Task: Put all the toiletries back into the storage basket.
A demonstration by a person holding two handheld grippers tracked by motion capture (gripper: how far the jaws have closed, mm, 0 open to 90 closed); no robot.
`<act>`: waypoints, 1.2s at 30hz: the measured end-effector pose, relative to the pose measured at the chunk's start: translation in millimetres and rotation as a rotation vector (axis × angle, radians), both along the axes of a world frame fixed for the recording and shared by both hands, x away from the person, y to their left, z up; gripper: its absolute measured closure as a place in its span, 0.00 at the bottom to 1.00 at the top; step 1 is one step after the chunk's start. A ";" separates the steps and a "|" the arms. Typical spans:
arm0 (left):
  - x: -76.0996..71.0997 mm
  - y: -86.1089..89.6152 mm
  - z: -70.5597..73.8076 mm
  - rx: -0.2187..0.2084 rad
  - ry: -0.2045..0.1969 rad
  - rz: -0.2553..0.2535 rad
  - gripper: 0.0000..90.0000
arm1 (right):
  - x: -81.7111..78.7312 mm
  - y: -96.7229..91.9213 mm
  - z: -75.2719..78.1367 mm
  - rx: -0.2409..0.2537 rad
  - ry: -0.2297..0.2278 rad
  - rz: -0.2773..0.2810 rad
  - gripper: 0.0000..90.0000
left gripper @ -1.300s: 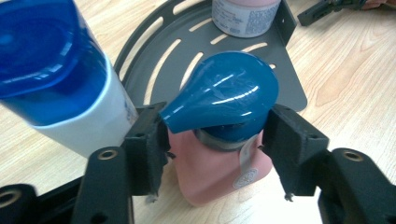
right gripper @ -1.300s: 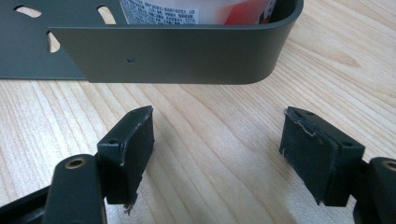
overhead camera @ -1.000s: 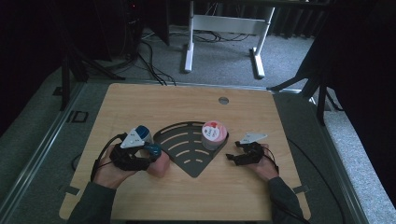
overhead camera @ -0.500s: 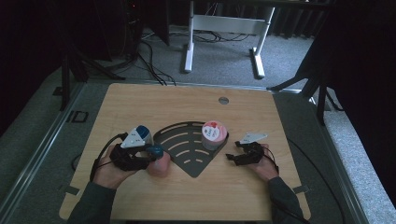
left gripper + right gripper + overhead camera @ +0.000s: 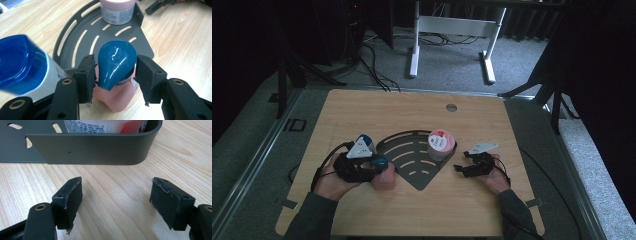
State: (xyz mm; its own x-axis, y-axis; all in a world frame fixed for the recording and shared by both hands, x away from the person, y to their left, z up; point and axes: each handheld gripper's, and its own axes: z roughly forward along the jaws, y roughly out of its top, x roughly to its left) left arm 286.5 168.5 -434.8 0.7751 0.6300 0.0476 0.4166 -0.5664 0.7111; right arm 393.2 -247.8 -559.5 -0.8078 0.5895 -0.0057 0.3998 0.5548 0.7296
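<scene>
On a wooden worktop (image 5: 422, 107), the left claw (image 5: 115, 72) brackets a pink bottle with a teal cap (image 5: 116, 62). Its jaws have just been opening and closing, and they sit just beside the cap; whether the pads press on it is unclear. The bottle stands at the near edge of a dark slotted tray (image 5: 409, 150) holding a pink jar (image 5: 441, 144). The right claw (image 5: 116, 202) rests wide and empty beside the tray's wall.

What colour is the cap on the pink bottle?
The cap is shiny teal blue. It shows best in the left gripper view, between the left gripper's jaws.
</scene>
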 end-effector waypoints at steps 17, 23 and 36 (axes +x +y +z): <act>16.4 -11.8 7.9 0.075 0.057 -0.078 0.58 | 0.0 0.0 0.0 0.000 0.000 0.000 0.28; 20.4 -12.6 5.8 0.077 0.076 -0.092 0.58 | 0.0 0.0 0.0 0.000 0.000 0.000 0.28; 26.3 -15.5 1.4 0.090 0.103 -0.105 0.55 | 0.0 0.0 0.0 0.000 0.000 0.000 0.28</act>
State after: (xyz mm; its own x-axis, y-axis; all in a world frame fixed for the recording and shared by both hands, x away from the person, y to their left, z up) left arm 312.9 153.0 -433.3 0.8404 0.5417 0.0177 0.4193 -0.6705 0.6121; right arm 393.2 -247.8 -559.5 -0.8080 0.5892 -0.0056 0.3996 0.5549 0.7297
